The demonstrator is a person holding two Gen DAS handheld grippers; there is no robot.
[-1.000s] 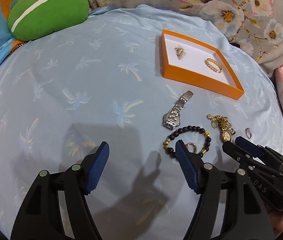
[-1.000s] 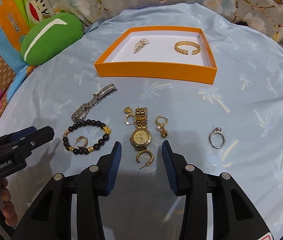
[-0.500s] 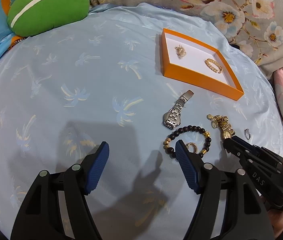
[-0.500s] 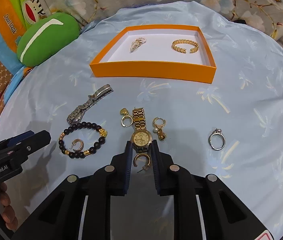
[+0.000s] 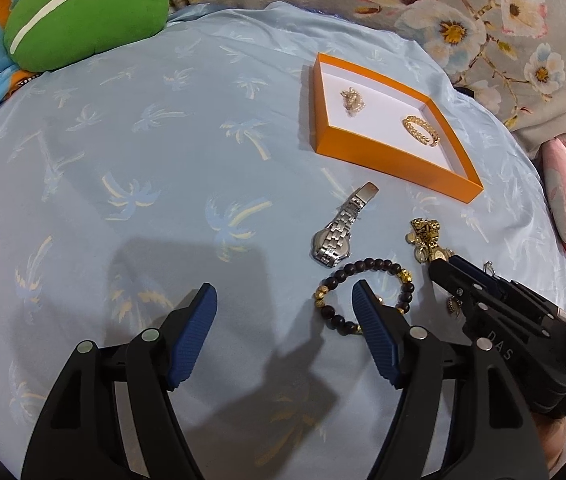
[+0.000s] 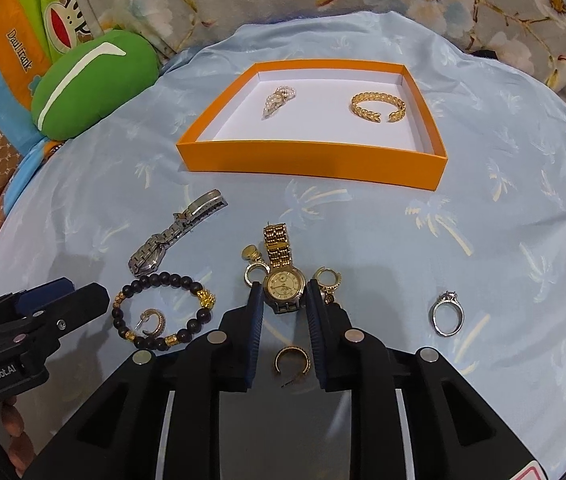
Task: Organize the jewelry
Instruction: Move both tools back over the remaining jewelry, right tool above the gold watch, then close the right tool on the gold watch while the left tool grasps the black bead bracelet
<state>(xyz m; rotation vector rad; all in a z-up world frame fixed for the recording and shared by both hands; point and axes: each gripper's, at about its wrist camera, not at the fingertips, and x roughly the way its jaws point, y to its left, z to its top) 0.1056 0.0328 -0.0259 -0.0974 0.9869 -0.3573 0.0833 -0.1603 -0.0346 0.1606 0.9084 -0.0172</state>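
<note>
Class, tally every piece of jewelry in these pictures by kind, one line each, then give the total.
Watches: 2, silver, gold
Bracelets: 2, beaded, gold cuff
Pearl piece: 1
Silver ring: 1
Gold earrings: 4
Total: 10

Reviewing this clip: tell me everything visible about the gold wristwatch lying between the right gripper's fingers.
The gold wristwatch looks like polished gold metal, with a round pale-gold dial and a darker lower edge. One link-bracelet half stretches away toward the orange tray; the other half is not visible. It lies face up on the light blue palm-print cloth. The right gripper flanks its case with blue-padded fingers; contact is unclear. A gold hoop earring and a gold heart charm ring sit close beside it.
</note>
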